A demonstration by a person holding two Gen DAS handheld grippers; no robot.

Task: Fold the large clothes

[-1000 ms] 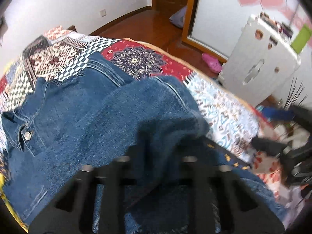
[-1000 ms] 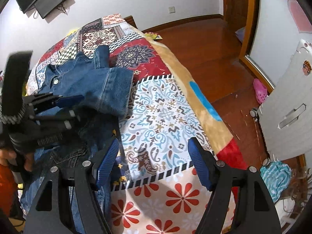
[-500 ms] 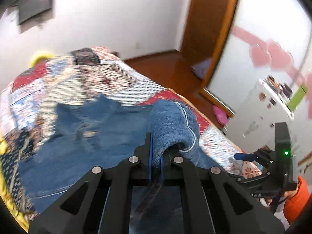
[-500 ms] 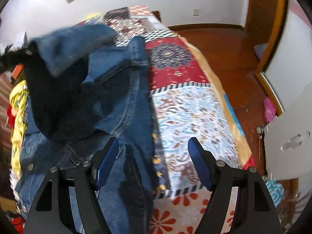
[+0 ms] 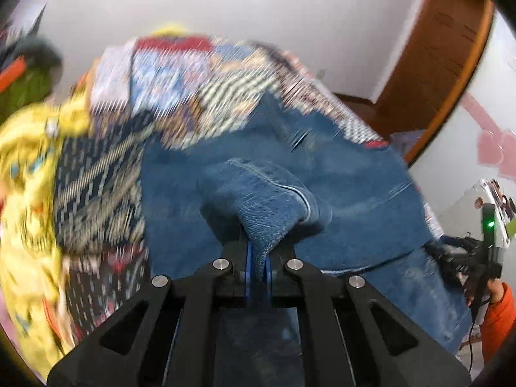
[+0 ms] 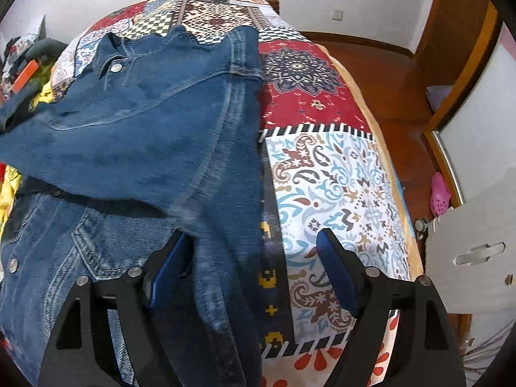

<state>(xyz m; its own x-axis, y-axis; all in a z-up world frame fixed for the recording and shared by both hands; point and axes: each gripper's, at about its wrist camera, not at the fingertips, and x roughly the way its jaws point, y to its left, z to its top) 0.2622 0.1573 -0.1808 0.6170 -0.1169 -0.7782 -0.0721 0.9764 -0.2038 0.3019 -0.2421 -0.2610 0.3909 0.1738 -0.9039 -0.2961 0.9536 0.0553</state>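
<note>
Left gripper (image 5: 257, 269) pinches the jacket's sleeve cuff (image 5: 267, 200); right gripper (image 6: 254, 271), jaws just widened, straddles the hem empty. Denim jacket (image 6: 154, 135) (heavy, stiff) lies on the quilt (image 6: 325, 167); seams likely grip best.

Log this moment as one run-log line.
left gripper: shut on denim jacket sleeve | right gripper: jaws open, opening, over jacket edge
</note>
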